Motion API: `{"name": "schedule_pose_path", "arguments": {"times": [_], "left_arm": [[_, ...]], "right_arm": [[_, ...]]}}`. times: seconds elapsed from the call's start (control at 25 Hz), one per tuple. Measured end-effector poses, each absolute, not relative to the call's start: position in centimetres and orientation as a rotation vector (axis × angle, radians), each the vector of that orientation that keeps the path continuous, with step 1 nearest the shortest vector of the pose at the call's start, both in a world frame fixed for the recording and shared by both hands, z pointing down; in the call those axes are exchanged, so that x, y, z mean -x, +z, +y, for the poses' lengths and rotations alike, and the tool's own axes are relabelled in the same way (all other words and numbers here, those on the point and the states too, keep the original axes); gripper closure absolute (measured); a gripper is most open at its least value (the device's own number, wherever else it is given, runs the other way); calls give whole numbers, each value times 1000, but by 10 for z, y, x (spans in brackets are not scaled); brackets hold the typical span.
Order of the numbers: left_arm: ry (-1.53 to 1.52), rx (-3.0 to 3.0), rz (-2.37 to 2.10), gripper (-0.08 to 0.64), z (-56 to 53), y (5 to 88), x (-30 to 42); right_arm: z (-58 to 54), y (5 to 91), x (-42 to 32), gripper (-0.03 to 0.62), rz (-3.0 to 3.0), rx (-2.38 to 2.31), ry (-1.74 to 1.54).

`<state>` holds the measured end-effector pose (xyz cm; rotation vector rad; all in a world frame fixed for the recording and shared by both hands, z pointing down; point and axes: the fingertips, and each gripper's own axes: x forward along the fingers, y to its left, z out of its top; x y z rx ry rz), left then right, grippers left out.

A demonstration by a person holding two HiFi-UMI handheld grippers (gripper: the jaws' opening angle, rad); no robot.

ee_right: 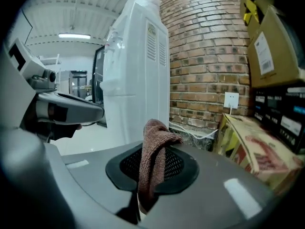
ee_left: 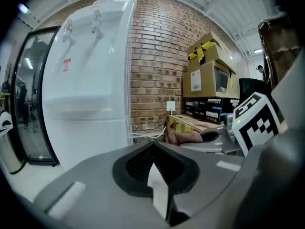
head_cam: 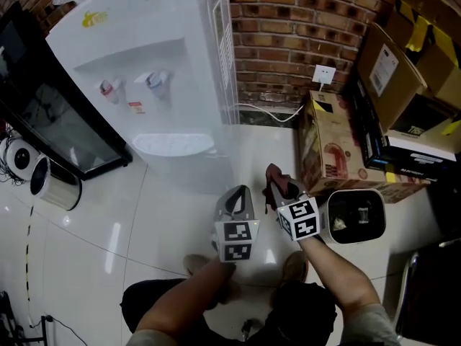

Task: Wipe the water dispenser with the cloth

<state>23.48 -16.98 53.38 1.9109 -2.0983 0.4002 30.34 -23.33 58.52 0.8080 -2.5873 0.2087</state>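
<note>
Two hand-held grippers hover over the tiled floor (head_cam: 94, 258) in front of a white water dispenser (head_cam: 144, 56) that stands against a brick wall (head_cam: 295, 34).

The right gripper (head_cam: 277, 187) is clamped on a reddish-brown cloth (head_cam: 275, 177). In the right gripper view the cloth (ee_right: 153, 151) is pinched between the jaws and folds over their tip. It is in the air, short of the dispenser's side panel (ee_right: 138, 70) and not touching it.

The left gripper (head_cam: 236, 194) sits just beside the right one. Its jaws are together, with nothing between them (ee_left: 153, 147).

The dispenser's drip tray (head_cam: 173, 144) sits below a red tap (head_cam: 109, 87) and a blue tap (head_cam: 155, 80); whether the tray holds water cannot be told.

To the person's right, a small white bin (head_cam: 325, 215) stands on the floor beside a taped cardboard carton (head_cam: 333, 150). Inside the bin's dark interior lies a pale scrap (head_cam: 338, 223). More cartons (head_cam: 392, 71) are stacked against the wall, all closed, their contents unseen.

At far left, a steel canister (head_cam: 56, 186) rests by a black glass-door cabinet (head_cam: 57, 128); what the canister holds cannot be made out.
</note>
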Motion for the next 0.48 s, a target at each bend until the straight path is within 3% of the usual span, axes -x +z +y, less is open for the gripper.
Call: {"name": "schedule_pose_path", "arguments": {"times": [0.48], "left_arm": [[525, -1817, -1942, 560, -165, 648, -246]], "right_arm": [[-243, 814, -315, 540, -2256, -826, 486]]}}
